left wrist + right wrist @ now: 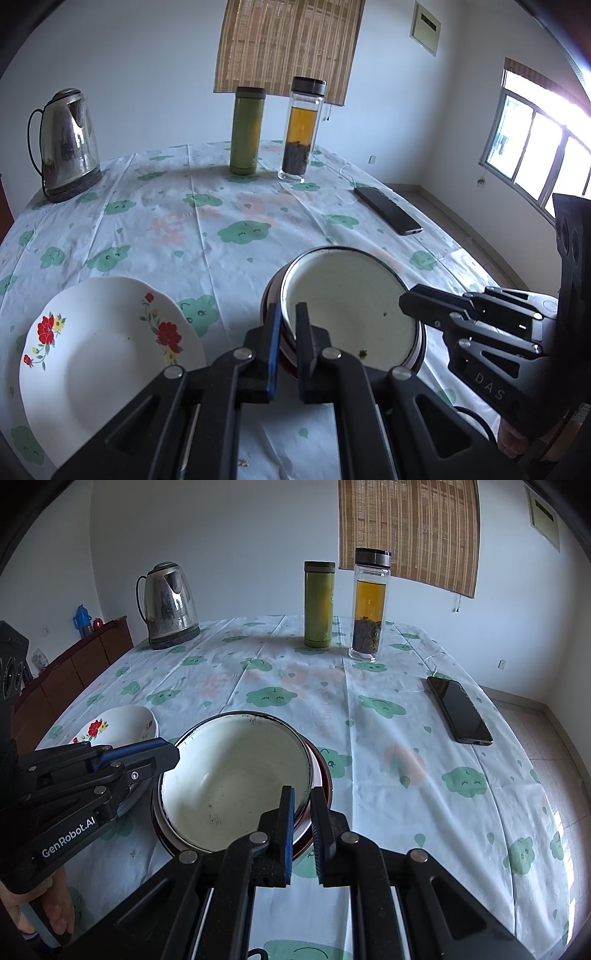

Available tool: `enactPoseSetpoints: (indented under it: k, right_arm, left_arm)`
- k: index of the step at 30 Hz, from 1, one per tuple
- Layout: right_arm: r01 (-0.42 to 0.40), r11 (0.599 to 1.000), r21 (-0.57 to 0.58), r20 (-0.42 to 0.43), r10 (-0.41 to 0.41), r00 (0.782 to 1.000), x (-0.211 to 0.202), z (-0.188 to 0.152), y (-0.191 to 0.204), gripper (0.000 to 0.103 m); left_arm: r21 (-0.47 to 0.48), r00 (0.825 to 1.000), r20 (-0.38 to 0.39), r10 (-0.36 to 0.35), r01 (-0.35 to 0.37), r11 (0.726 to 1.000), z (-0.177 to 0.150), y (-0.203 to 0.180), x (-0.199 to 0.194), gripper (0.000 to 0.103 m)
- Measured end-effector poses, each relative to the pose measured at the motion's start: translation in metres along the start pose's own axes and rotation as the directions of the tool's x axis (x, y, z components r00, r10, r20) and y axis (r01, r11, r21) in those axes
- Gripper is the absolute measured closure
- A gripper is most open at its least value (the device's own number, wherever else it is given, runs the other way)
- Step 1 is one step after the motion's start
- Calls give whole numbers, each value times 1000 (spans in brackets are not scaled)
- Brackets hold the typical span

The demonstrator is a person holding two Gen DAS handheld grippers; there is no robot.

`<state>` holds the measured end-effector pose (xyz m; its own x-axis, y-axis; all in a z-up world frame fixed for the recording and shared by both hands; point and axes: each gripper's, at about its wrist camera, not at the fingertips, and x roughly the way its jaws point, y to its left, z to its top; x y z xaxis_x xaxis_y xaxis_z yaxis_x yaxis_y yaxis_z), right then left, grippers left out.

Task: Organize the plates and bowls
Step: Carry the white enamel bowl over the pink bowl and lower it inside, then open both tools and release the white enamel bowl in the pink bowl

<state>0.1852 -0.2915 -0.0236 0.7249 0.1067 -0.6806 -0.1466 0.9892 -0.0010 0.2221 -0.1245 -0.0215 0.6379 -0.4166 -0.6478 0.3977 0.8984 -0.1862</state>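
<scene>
A white enamel bowl (351,306) with a dark rim sits nested in a red-sided bowl (271,295) on the table; it also shows in the right wrist view (236,779). My left gripper (287,325) is shut on the bowl's left rim. My right gripper (303,808) is shut on its right rim and shows in the left wrist view (421,306). A white plate with red flowers (107,354) lies to the left, also in the right wrist view (122,723).
At the table's far side stand a steel kettle (66,144), a green flask (245,131) and a glass tea bottle (301,131). A black phone (388,210) lies at the right. A wooden cabinet (74,672) stands left of the table.
</scene>
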Motion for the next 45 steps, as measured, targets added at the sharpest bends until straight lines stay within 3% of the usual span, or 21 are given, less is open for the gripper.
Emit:
enactPoseSetpoints:
  k: [36, 37, 39, 40, 41, 45]
  right_arm:
    - [-3, 1000, 1, 29, 3, 1000, -1, 1, -1, 91]
    - [-5, 1000, 2, 31, 5, 1000, -1, 1, -1, 91]
    - [-5, 1000, 2, 31, 5, 1000, -1, 0, -1, 91]
    - [-9, 1000, 3, 31, 8, 999, -1, 0, -1, 89]
    - [-13, 1000, 5, 35, 13, 999, -2, 0, -2, 88]
    - [-9, 1000, 13, 60, 8, 998, -7, -1, -2, 58]
  left_arm:
    - [-29, 999, 13, -40, 40, 999, 2, 3, 4, 99]
    - [-30, 999, 16, -38, 38, 999, 2, 3, 4, 95]
    - [-37, 999, 21, -39, 40, 999, 1, 5, 3, 76]
    - [-38, 999, 24, -32, 33, 999, 1, 5, 3, 55]
    - [-38, 999, 30, -22, 23, 999, 1, 5, 2, 43]
    - [-34, 999, 34, -30, 31, 999, 1, 4, 0, 41]
